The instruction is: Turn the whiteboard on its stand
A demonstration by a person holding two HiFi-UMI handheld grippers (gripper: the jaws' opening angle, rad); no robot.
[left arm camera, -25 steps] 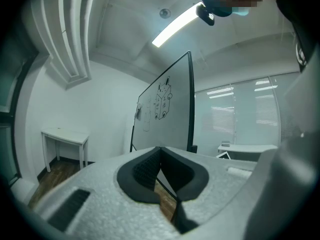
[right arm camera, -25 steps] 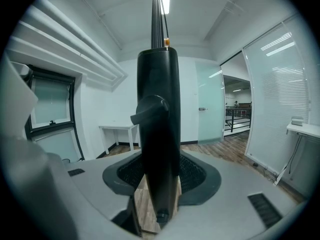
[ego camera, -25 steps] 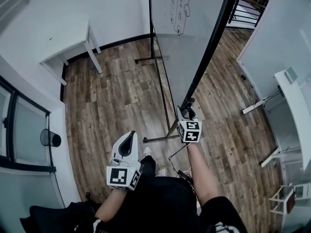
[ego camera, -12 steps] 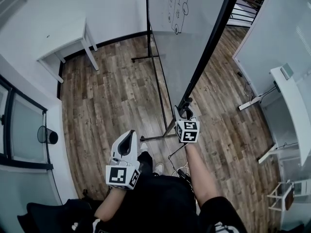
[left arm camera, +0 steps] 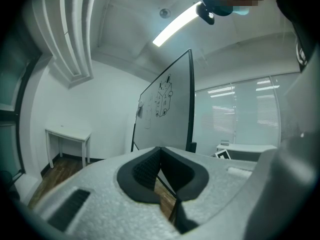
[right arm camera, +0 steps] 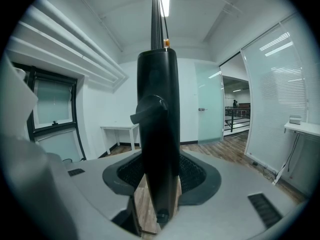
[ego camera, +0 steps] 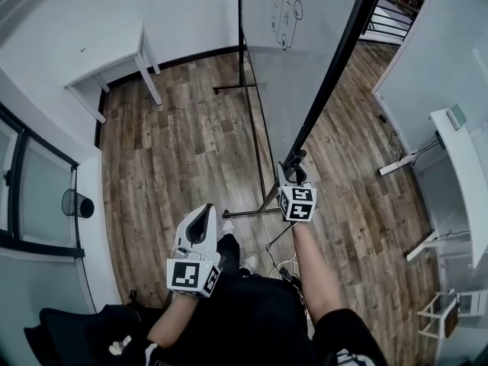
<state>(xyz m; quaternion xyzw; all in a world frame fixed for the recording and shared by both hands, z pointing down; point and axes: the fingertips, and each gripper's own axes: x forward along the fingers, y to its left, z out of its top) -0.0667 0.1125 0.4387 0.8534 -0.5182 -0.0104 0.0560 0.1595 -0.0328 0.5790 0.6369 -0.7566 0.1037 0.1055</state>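
Pinching whiteboard [ego camera: 305,75] frame [ego camera: 337,59] w/ R gripper [ego camera: 293,172] jaws – L gripper [ego camera: 202,215] jaws pressed together, empty. Stiff, prob. heavy – grip frame edge.

no legible text, whiteboard [ego camera: 313,48] marks unreadable

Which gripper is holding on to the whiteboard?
The right gripper: its jaws clamp the black edge of the whiteboard. The left gripper is shut, empty, and apart from the board.
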